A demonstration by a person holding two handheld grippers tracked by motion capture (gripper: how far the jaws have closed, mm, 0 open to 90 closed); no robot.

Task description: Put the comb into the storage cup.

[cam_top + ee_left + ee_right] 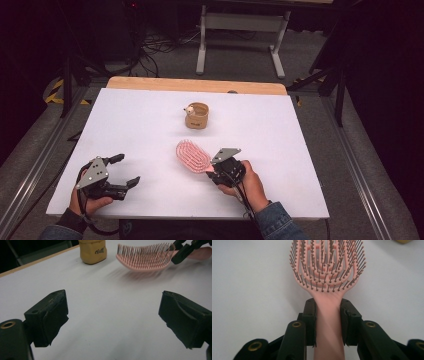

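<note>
We had the right gripper clamped on the pink hairbrush handle (left gripper gaped empty); lifting came next.

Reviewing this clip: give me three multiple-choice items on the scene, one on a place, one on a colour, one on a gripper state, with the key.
1. Where does the tan pouch stand relative to the hairbrush?
A. farther from the person
B. nearer the person
C. on top of it

2. What colour is the hairbrush?
A. blue
B. pink
C. green

3. How is the right gripper?
A. open over bare table
B. shut on the pouch
C. shut on the hairbrush handle

Key: 1 A, the high view shows the pouch beyond the brush; 2 B, body and handle are pink; 3 C, the right gripper view shows its fingers pressing both sides of the handle.
</note>
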